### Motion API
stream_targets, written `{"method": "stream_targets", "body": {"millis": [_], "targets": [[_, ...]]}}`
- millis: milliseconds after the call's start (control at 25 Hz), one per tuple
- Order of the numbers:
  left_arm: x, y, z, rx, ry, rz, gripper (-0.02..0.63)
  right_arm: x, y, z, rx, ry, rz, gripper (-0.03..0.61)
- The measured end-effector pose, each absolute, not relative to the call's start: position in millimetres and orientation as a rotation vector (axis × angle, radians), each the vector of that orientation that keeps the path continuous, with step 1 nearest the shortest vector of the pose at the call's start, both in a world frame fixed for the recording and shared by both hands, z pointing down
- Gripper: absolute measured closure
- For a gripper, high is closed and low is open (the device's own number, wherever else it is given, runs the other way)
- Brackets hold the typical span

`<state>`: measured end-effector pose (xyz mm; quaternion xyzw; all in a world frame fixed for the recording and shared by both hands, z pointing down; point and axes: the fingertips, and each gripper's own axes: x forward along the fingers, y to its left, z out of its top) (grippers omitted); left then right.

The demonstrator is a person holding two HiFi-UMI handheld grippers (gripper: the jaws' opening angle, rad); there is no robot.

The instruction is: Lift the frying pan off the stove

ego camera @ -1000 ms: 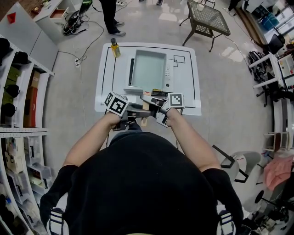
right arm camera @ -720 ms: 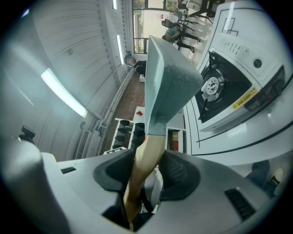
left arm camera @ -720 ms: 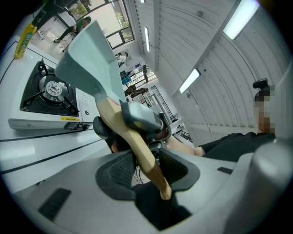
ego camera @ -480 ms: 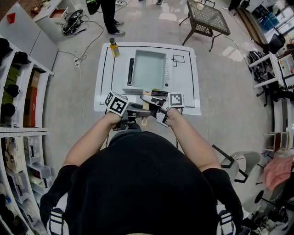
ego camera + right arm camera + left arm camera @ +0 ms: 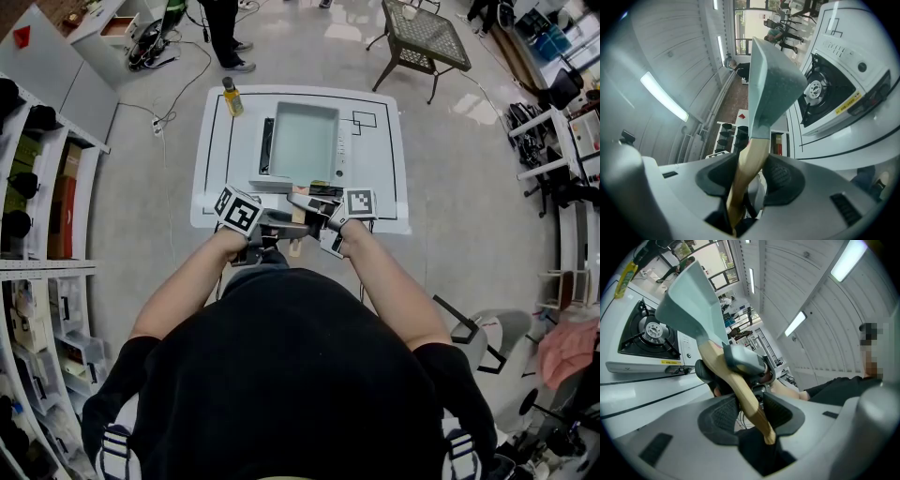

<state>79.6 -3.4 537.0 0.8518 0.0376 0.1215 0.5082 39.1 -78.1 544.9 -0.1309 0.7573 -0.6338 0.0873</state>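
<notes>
The frying pan (image 5: 303, 141) is square and pale green with a wooden handle (image 5: 740, 390). It hangs tilted above the white gas stove (image 5: 345, 150), whose burner (image 5: 651, 331) shows bare underneath it. My left gripper (image 5: 749, 411) is shut on the handle near its end. My right gripper (image 5: 750, 180) is shut on the same handle closer to the pan (image 5: 773, 89). In the head view both grippers, left (image 5: 279, 226) and right (image 5: 311, 204), meet at the table's near edge.
The stove stands on a white table (image 5: 214, 169) marked with black lines. A yellow bottle (image 5: 232, 97) stands at the table's far left corner. Shelves (image 5: 37, 187) run along the left, and a person stands beyond the table.
</notes>
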Motion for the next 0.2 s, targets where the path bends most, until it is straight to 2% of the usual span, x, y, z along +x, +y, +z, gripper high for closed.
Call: {"method": "stream_targets", "body": {"millis": [200], "targets": [[83.2,-3.4,538.1,2.043,0.104,0.291,0.448,43.1,-80.8,550.6,-0.395,2.280,-1.878,0.404]]}}
